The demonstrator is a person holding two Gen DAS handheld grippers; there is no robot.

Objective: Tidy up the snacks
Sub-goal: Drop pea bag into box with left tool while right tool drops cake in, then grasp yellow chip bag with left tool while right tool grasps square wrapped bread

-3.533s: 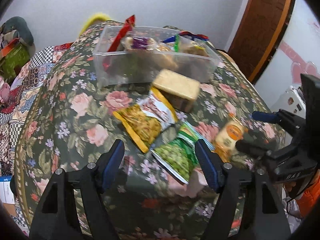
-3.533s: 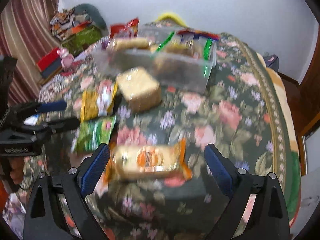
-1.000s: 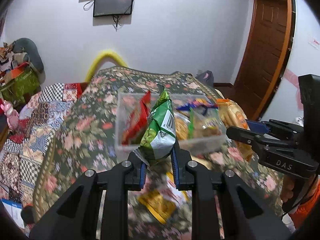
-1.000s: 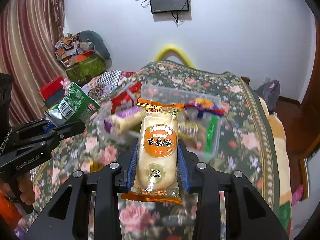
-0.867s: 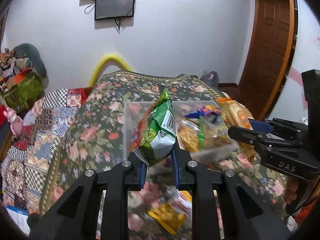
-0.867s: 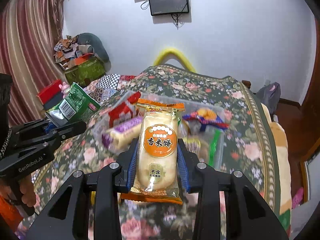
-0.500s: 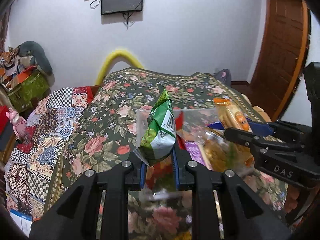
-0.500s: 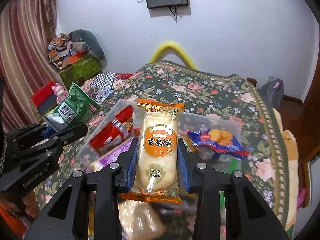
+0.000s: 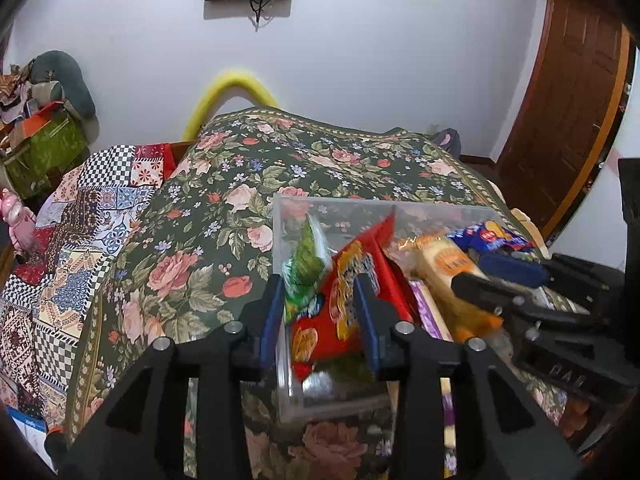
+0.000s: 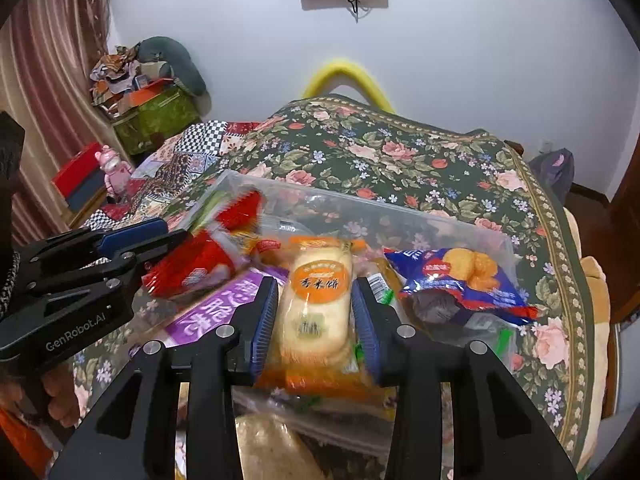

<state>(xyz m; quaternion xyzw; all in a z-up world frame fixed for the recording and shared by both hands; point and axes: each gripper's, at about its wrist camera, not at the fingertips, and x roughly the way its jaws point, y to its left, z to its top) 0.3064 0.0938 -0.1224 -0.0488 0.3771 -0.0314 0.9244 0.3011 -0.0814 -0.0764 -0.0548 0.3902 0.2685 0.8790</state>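
Note:
A clear plastic bin (image 9: pixel 280 216) (image 10: pixel 400 210) sits on the floral tablecloth and holds several snack packs. My left gripper (image 9: pixel 320 312) is open over the bin's left end. The green pea pack (image 9: pixel 306 264) is blurred between its fingers, loose, beside a red pack (image 9: pixel 352 280). My right gripper (image 10: pixel 314 314) is open, with the orange rice cracker pack (image 10: pixel 316 304) lying between its fingers on top of the bin's contents. That pack also shows in the left wrist view (image 9: pixel 444 260). A blue snack pack (image 10: pixel 460 276) lies at the bin's right.
A purple pack (image 10: pixel 224 304) lies in the bin under the left gripper (image 10: pixel 120 248). A pale bread pack (image 10: pixel 268 448) lies on the table before the bin. The floral table (image 9: pixel 320 160) stretches behind; patchwork bedding (image 9: pixel 80 216) lies at left, a wooden door (image 9: pixel 568 92) at right.
Both grippers moved forward and down over the bin and opened. The green pack dropped from the left fingers and the rice cracker pack was let go onto the bin's contents.

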